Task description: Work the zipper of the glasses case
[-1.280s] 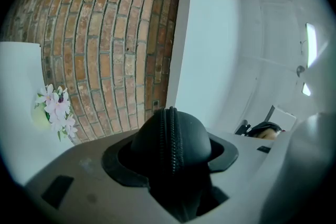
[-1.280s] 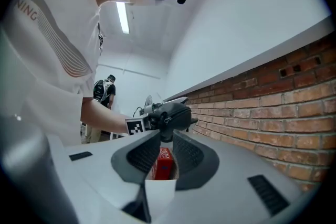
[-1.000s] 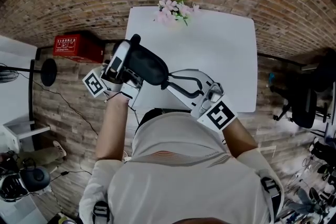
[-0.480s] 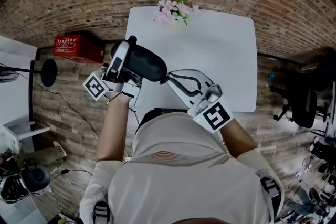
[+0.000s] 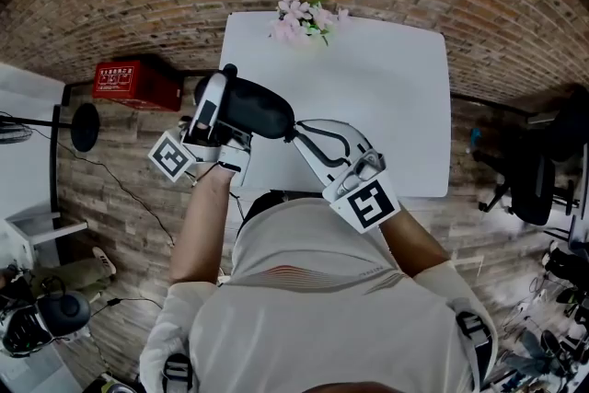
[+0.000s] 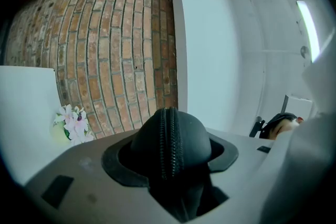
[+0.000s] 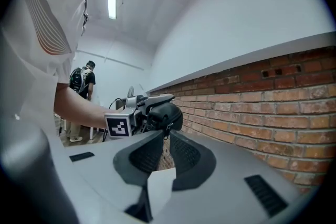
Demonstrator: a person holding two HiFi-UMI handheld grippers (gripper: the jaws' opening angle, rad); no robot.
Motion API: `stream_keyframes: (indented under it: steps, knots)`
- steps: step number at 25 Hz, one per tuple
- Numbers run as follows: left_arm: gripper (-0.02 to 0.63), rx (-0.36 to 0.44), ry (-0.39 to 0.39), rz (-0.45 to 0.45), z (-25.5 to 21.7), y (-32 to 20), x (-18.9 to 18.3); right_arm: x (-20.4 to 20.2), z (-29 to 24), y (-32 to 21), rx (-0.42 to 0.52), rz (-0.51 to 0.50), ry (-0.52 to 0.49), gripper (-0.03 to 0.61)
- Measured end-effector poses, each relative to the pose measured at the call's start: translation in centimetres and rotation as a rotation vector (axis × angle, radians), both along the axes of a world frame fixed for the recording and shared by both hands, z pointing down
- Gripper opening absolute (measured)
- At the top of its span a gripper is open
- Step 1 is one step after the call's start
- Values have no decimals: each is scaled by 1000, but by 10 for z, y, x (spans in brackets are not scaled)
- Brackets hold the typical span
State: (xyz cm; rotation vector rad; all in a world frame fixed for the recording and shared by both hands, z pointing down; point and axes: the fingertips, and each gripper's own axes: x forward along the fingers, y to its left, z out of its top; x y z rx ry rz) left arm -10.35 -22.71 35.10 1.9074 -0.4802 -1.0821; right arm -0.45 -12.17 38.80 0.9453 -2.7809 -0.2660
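Nearest the person's body, the right gripper [image 5: 296, 136] is reaching up and to the left. Its jaws are nearly together and appear to be pinching the small dark zipper pull [image 7: 166, 131] at their tips. They have just been tightening and then easing back a touch, with the pull between them.

Just beyond, the black, oval, fabric-covered glasses case [image 5: 253, 109] is hanging in the air above the near left corner of the white rectangular table [image 5: 386, 106]. The left gripper [image 6: 170, 155] is clamping one end of it, jaws spread wide around its body, with the toothed zipper seam [image 6: 168, 136] facing that gripper's camera. The case's long axis is running from the left gripper toward the right one, so the free end and its pull are lying straight ahead of the right jaws. Any draw should probably be following the seam along that axis while the left hand is bracing.

Against the earlier frames, the right gripper's marker cube [image 5: 366, 202] is sitting further in toward the body.

Farthest off, pale pink flowers [image 5: 304, 18] are resting at the table's far edge.
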Motion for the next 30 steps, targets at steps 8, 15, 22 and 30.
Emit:
stream_keyframes:
  steps: [8,15,22,30]
  knots:
    - [262,2,-19,6,0,1,5,3,0,-3,-3,18,-13,46]
    - [261,68,-198,28,0,6,11,5,16,-6,5,8,121,54]
    - [258,131,-352,65,-2,9,16,6,25,-8,25,0,192,54]
    - [259,129,-282,61,2,10,17,3,30,-7,-10,-22,183,52]
